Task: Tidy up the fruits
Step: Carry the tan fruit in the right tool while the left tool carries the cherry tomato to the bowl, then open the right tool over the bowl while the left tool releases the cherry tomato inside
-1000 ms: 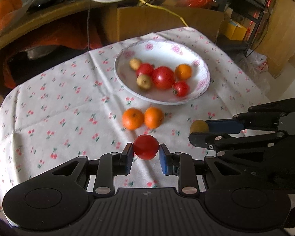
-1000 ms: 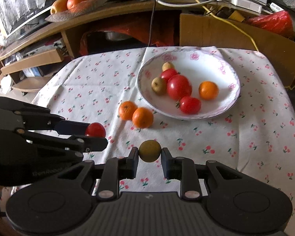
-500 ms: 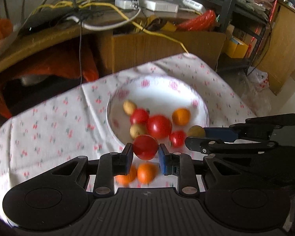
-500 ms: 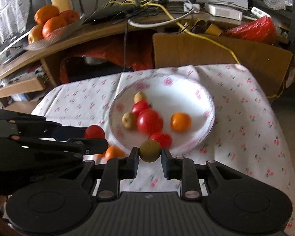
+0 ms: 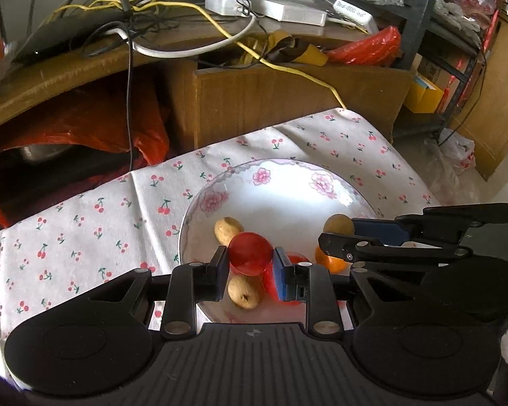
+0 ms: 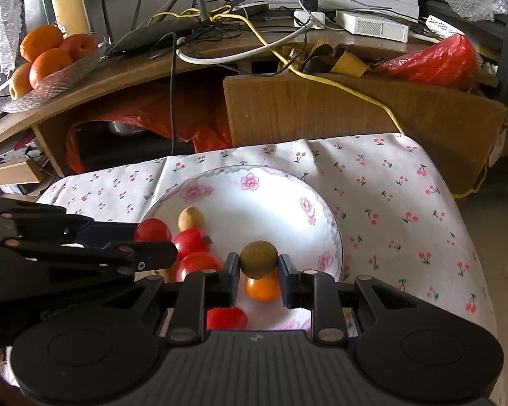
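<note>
While no writing on anything is legible, both grippers hover over the flowered plate [image 6: 325, 223]. On the left, the left gripper [image 5: 250, 264] has its jaws narrowed onto a red tomato [image 5: 250, 253]; the right gripper [image 6: 258, 267] clamps a brownish-green round fruit [image 6: 258, 259] — above an orange [image 6: 262, 289] on the plate's near side.

red fruit [image 5: 250, 253]: round, glossy, clamped between the left fingers [image 5: 217, 264]
olive fruit [image 6: 258, 259]: round, dull, clamped between the right fingers [image 6: 231, 268]
</note>
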Demonstrator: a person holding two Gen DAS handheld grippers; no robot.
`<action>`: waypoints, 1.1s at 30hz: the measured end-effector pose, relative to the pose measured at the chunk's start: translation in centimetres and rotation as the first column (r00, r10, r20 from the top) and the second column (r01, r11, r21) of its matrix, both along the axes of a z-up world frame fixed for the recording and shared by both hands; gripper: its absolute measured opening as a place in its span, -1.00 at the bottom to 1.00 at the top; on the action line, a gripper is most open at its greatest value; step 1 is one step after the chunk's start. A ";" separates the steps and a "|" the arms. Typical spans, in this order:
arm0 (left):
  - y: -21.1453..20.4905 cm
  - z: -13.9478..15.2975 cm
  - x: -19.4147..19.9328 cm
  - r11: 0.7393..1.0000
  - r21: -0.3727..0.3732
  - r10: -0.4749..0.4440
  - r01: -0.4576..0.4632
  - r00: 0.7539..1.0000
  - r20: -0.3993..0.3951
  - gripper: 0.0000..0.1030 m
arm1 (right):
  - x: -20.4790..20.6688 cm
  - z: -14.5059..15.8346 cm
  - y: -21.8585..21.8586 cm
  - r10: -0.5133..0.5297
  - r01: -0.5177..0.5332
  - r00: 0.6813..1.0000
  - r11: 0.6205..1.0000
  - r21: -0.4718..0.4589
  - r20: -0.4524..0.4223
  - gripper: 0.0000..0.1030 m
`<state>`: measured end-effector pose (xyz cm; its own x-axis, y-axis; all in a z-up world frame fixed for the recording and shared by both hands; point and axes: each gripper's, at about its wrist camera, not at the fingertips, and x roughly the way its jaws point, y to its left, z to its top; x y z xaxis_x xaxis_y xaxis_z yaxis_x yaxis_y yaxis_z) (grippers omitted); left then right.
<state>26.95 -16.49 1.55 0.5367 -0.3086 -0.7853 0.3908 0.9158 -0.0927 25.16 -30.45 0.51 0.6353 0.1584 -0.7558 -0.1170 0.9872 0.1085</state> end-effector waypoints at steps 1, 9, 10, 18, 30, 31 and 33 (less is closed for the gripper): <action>0.1 0.0 0.2 1.000 -0.003 0.001 -0.001 1.000 -0.003 -0.34 | 0.2 -0.1 0.0 -0.001 0.001 1.000 1.000 0.000 0.001 -0.57; 0.1 -0.5 0.6 1.000 -0.016 0.009 -0.010 0.999 -0.032 -0.26 | 1.2 -0.6 -0.4 -0.006 0.006 1.000 1.000 0.014 -0.003 -0.56; 0.2 -0.5 0.6 1.000 -0.017 0.010 -0.011 0.999 -0.034 -0.23 | 1.2 -0.6 -0.4 -0.008 0.008 1.000 1.000 0.012 -0.001 -0.56; 0.4 0.0 0.5 0.999 -0.027 0.022 -0.023 1.000 -0.021 -0.10 | 1.2 -0.2 -0.8 -0.023 0.023 1.000 0.999 0.026 0.014 -0.56; 0.6 0.7 0.1 0.999 -0.029 0.024 -0.024 1.000 0.004 0.05 | 0.9 0.2 -1.0 -0.036 0.034 0.999 0.998 0.045 0.030 -0.55; 0.7 0.7 0.0 0.999 -0.030 0.024 -0.024 1.000 0.006 0.07 | 0.9 0.3 -1.0 -0.036 0.035 0.999 0.998 0.046 0.031 -0.55; 0.9 0.8 -0.2 0.999 -0.028 0.024 -0.023 1.000 0.011 0.12 | 0.7 0.4 -0.9 -0.037 0.036 0.999 0.998 0.047 0.034 -0.54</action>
